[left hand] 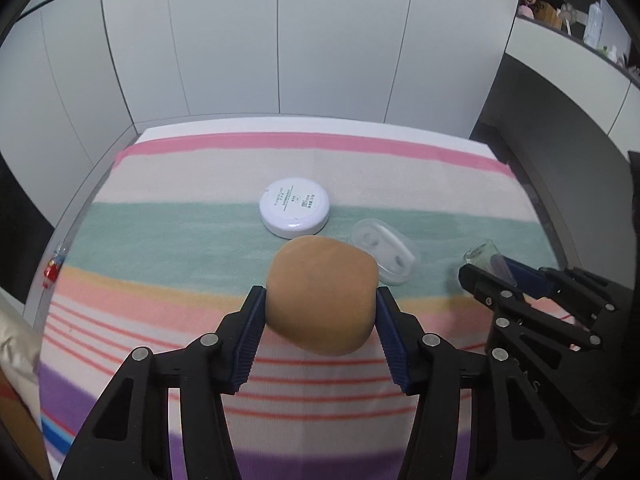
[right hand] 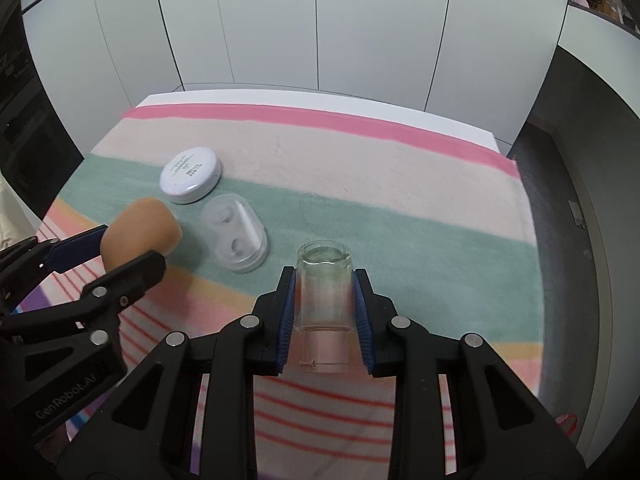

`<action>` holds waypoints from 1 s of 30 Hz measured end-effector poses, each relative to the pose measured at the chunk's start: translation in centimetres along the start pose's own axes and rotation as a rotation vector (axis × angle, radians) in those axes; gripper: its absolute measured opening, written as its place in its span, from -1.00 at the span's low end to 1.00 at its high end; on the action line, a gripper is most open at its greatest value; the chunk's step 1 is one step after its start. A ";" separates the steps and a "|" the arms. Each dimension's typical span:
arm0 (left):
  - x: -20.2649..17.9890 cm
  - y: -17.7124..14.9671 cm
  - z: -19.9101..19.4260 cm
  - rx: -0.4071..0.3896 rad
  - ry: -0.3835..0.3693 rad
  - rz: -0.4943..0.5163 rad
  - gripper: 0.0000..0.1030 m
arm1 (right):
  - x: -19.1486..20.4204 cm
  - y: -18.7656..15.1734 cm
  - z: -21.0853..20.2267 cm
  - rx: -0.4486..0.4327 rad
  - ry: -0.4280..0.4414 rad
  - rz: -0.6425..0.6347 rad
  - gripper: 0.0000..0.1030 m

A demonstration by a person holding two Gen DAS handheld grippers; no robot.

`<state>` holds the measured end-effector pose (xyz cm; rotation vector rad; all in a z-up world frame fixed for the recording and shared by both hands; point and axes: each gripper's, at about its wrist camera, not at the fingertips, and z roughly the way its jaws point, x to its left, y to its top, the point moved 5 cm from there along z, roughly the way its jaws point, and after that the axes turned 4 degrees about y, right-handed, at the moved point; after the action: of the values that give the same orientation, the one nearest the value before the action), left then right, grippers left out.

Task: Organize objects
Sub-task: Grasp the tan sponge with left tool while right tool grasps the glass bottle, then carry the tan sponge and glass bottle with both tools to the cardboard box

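Observation:
My left gripper (left hand: 320, 300) is shut on a tan egg-shaped sponge (left hand: 322, 294) and holds it above the striped cloth; the sponge also shows in the right wrist view (right hand: 140, 232). My right gripper (right hand: 323, 280) is shut on a clear glass jar (right hand: 324, 300), held with its mouth pointing forward; the jar shows in the left wrist view (left hand: 482, 254) at the right. A white round compact (left hand: 294, 207) (right hand: 191, 174) and a clear plastic case (left hand: 386, 250) (right hand: 236, 232) lie on the green stripe between the two grippers.
A striped cloth (right hand: 360, 152) covers the table, which stands against white wall panels. A small red object (left hand: 51, 271) sits at the table's left edge. A shelf with several items (left hand: 580, 12) is at the far right.

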<state>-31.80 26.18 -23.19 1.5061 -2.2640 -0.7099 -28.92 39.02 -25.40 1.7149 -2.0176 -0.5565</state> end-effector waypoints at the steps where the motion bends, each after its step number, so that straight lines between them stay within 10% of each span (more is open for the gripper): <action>1: 0.0 -0.1 -0.8 -0.004 0.003 -0.006 0.07 | 0.1 0.0 -0.4 0.005 0.001 0.005 -0.44; 30: 2.0 -4.8 -23.8 -0.095 -0.003 -0.050 0.10 | 6.9 -2.3 -23.7 -0.045 0.022 0.014 -0.44</action>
<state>-16.43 17.55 -6.41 1.5228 -2.1689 -0.8231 -14.64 31.31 -6.70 1.6720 -1.9854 -0.5720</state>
